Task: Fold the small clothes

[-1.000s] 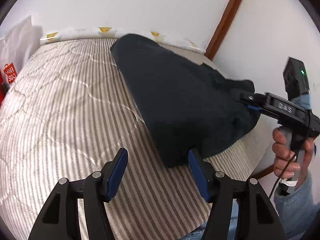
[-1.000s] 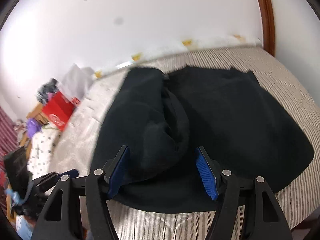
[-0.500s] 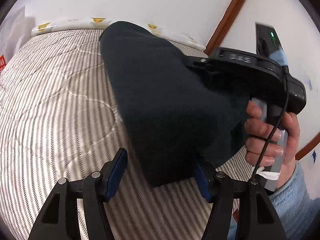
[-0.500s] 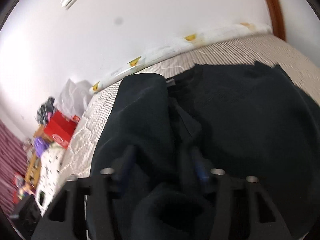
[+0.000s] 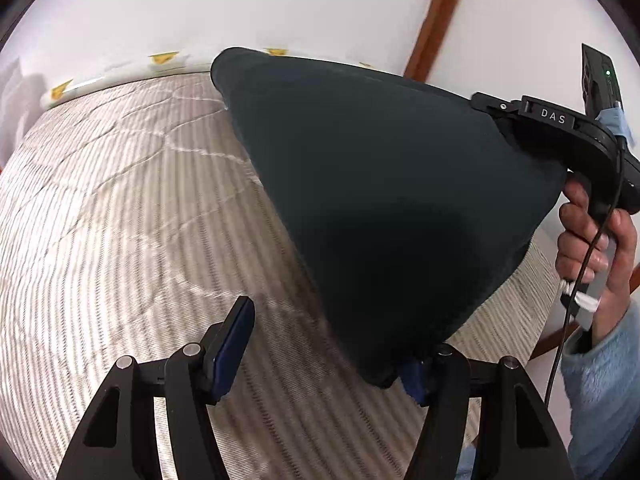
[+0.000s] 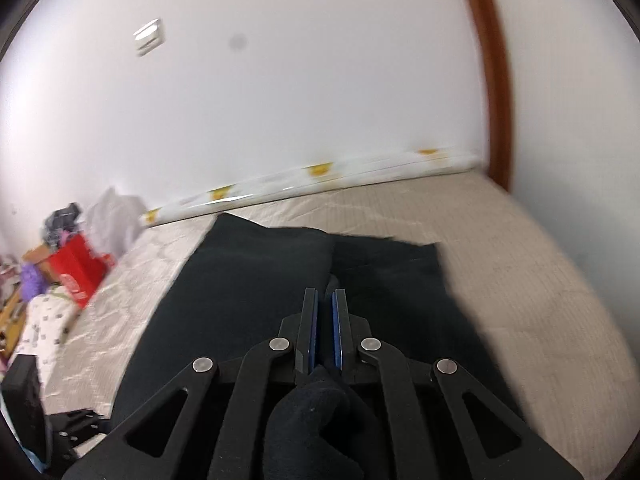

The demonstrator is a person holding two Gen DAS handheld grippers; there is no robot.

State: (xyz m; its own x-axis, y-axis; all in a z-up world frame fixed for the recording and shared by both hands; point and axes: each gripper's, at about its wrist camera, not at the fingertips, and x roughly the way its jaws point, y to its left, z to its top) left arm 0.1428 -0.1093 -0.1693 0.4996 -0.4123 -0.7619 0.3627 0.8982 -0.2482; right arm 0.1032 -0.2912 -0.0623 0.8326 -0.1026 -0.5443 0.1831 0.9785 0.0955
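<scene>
A dark navy garment is lifted off the striped beige bed at its near right side and hangs taut. My right gripper is shut on a bunched fold of the garment; cloth bulges out behind its pads. That gripper also shows in the left wrist view, held by a hand at the cloth's upper right. My left gripper is open; the garment's lower corner hangs over its right finger, its left finger is bare.
A white wall and a brown wooden door frame stand behind the bed. A rolled white sheet with yellow marks lies along the far edge. A red bag and clutter sit off the bed's left side.
The right gripper has closed on the garment and lifted its near edge up. The cloth now hangs over my open left gripper's right finger.
</scene>
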